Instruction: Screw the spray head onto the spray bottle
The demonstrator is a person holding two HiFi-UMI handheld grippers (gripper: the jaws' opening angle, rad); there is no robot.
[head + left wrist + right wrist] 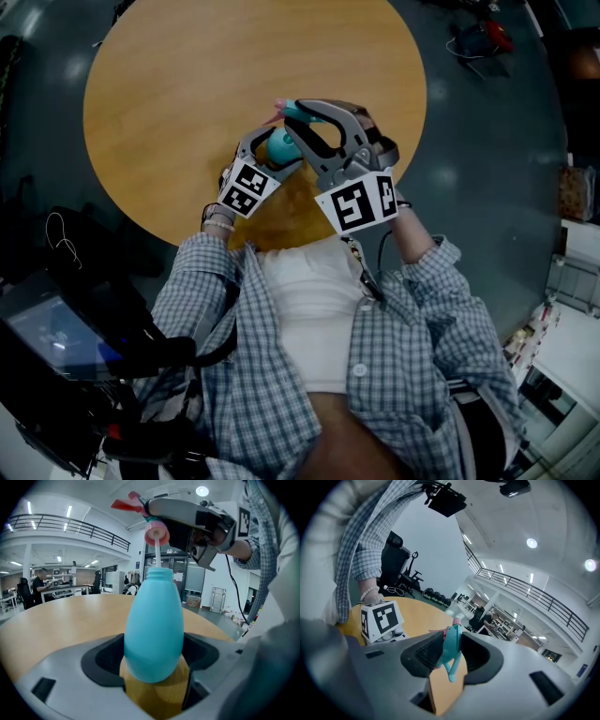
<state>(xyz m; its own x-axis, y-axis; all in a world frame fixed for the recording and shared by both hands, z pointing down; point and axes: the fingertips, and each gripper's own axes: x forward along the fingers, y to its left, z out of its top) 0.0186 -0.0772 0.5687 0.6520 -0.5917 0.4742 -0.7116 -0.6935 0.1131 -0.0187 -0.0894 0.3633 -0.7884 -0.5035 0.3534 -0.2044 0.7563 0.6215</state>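
The left claw [154,660] is clamped on the bottle [153,620], holding it upright over the desk [56,616]. The right claw [451,652] grips the spray head [452,641] just above the bottle's neck, with the collar clear of it. Its tube seems to enter the mouth.

The left gripper [154,654] and right gripper [451,654] both grip, close together.

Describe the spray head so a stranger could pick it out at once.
Over the near edge of the round wooden table, two handheld grippers meet. The right gripper clamps the spray head just above the light-blue bottle held by the left gripper. It alone has a pink collar, a red nozzle tip and a thin white tube reaching into the bottle's open neck.
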